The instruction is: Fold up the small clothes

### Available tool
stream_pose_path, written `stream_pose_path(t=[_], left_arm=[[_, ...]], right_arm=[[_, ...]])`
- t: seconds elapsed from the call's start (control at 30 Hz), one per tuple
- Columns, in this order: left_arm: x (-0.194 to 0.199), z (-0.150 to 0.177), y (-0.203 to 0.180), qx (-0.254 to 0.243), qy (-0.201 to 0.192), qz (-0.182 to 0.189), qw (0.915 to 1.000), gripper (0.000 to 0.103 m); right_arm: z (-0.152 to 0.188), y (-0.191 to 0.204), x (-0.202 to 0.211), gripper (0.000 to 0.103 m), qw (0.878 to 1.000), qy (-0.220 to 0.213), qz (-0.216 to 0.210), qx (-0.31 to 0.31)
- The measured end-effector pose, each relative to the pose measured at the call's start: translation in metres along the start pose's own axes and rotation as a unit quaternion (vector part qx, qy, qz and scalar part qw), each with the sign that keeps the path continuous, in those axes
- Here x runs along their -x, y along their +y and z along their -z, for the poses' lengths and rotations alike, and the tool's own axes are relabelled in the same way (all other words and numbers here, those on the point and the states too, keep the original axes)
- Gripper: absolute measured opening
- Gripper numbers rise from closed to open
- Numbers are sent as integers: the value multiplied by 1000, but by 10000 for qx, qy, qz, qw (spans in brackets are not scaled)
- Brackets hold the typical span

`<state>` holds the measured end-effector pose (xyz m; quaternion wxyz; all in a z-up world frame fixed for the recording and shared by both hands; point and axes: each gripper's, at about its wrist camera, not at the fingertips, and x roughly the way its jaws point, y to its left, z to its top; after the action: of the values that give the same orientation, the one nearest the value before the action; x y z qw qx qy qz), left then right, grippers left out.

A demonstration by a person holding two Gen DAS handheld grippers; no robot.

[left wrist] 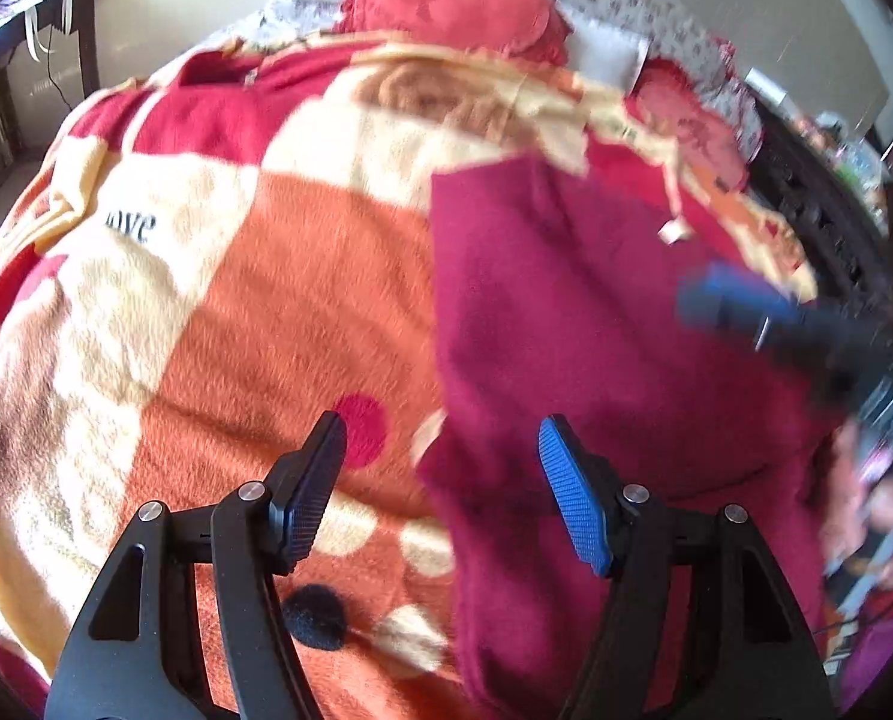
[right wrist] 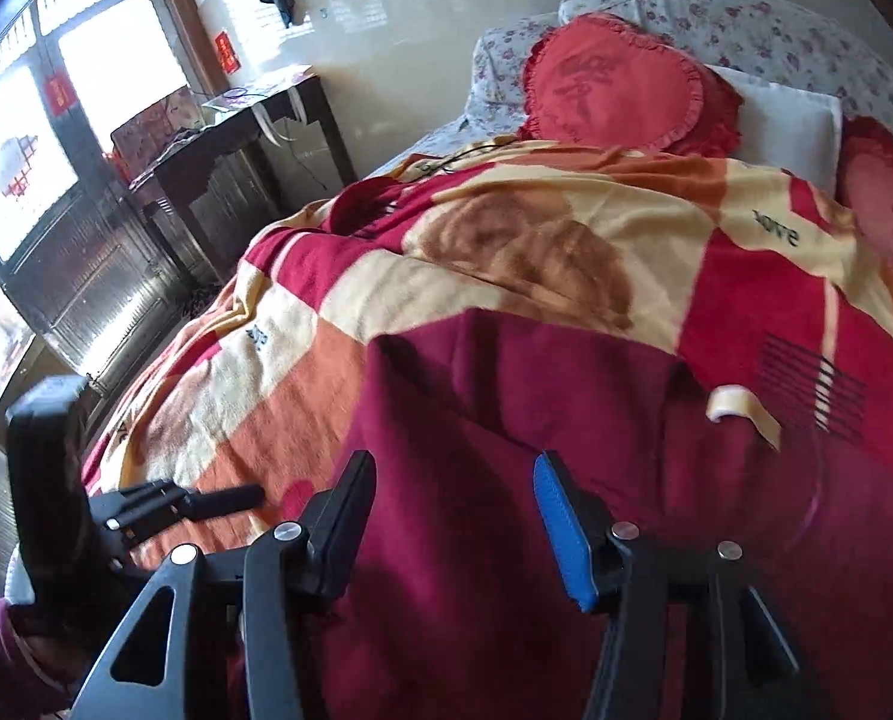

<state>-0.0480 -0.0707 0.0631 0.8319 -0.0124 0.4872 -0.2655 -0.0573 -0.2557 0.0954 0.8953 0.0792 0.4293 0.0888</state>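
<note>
Left wrist view: the left gripper (left wrist: 440, 492) hovers, jaws spread wide, above a maroon garment (left wrist: 596, 330) on the blanket (left wrist: 266, 276). Right gripper (right wrist: 455, 528) likewise gapes empty over it.

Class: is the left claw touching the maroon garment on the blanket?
Cannot tell. In the left wrist view the left claw is open over the maroon garment edge; no contact or gap shows plainly.

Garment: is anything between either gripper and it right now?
Nothing visible. The maroon garment lies bare on the blanket; the right gripper and left gripper both hover open just above it.
</note>
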Motion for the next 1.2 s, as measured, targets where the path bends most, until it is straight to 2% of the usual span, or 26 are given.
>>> stream_pose_path(t=[0.07,0.23,0.37,0.47,0.6,0.7,0.8,0.87,0.93,1.07,1.2], left_arm=[[1,-4,-4,-1,-80,100,9999,67],[-27,-17,-23,-159,54,26,9999,67],[-58,-16,-27,-178,621,-193,9977,67],[-52,-14,-29,-112,568,-135,9982,67],[-35,-10,-36,-262,440,-120,9986,67],[-23,-5,-43,-411,314,-67,9986,67],[-17,-2,-52,-535,267,-5,9982,67],[-16,2,-60,-613,318,67,9976,67],[-15,5,-69,-665,381,119,9970,67],[-13,13,-85,-712,444,240,9962,67],[-10,19,-99,-782,531,346,9949,67]], right_arm=[[18,-9,5,53,9996,43,262,-73],[49,-39,-4,53,9962,340,667,-453],[56,-49,-3,53,9954,344,582,-685],[59,-52,22,53,9945,292,554,-834],[81,-75,83,53,9898,-8,598,-1291],[110,-98,130,53,9830,-47,762,-1668],[150,-122,178,54,9721,44,1144,-2046],[184,-138,210,54,9606,122,1526,-2321],[216,-146,233,54,9488,148,1722,-2643],[273,-153,262,54,9297,281,1894,-3146],[313,-148,274,55,9224,482,1962,-3292]])
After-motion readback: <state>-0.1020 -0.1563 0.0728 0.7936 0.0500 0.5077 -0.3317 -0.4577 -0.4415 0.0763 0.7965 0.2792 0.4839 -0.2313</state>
